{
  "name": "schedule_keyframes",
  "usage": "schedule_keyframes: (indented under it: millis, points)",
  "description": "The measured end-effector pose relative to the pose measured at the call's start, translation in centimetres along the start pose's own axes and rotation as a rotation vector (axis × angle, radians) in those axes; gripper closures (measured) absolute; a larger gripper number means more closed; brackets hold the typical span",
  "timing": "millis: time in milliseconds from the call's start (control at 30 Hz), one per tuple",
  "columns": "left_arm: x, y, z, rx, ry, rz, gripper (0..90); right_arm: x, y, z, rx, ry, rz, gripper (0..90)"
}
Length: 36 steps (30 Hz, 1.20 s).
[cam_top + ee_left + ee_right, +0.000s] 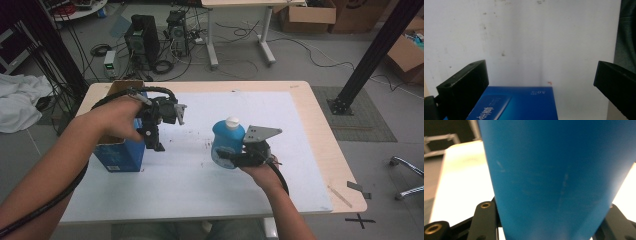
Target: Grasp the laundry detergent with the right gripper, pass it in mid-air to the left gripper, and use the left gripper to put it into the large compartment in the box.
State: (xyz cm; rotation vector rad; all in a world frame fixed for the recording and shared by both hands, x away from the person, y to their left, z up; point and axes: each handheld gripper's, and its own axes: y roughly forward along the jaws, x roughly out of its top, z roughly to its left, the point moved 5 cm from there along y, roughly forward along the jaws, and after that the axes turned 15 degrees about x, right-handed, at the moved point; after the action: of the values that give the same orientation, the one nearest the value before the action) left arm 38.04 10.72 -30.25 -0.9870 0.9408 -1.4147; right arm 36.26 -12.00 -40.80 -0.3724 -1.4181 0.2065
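Note:
A blue bottle [227, 137] with a white cap hangs upright a little above the white mat [200, 190], right of the middle. My right gripper [231, 159] is shut on its lower body, and in the right gripper view the blue bottle [554, 175] sits between the two black jaws of the right gripper [549, 225]. A blue box [120, 155] stands at the mat's left edge. My left gripper [162, 127] hovers over the box's right side, pointing down. In the left gripper view the left gripper [541, 67] stands open, nothing between its jaws, the blue box [524, 105] below.
The wooden table [330, 150] ends close to the mat's right side, with a thin wooden strip [340, 196] near its front corner. Beyond the table are computer towers [142, 37], cables and cardboard boxes. A black post [370, 55] rises at the right.

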Motion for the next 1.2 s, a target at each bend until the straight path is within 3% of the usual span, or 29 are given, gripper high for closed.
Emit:
schedule_keyframes:
  millis: [133,433,767,1200]
  points:
    - [0.6,0.0,-0.8,-0.025,0.008,-0.011,0.1,0.2,1.4,0.9,0.095,-0.050,0.039,44.9]
    - [2.5,-0.4,-2.7,-0.056,0.048,-0.032,0.1,0.5,3.6,2.1,0.205,-0.096,0.036,45.0]
    - [4.0,-1.1,-3.7,-0.058,0.061,-0.034,0.1,1.1,6.3,2.9,0.273,-0.146,0.045,45.0]
    - [5.1,-1.0,-3.8,-0.050,0.060,-0.035,0.1,1.7,8.3,3.2,0.305,-0.141,0.044,45.1]
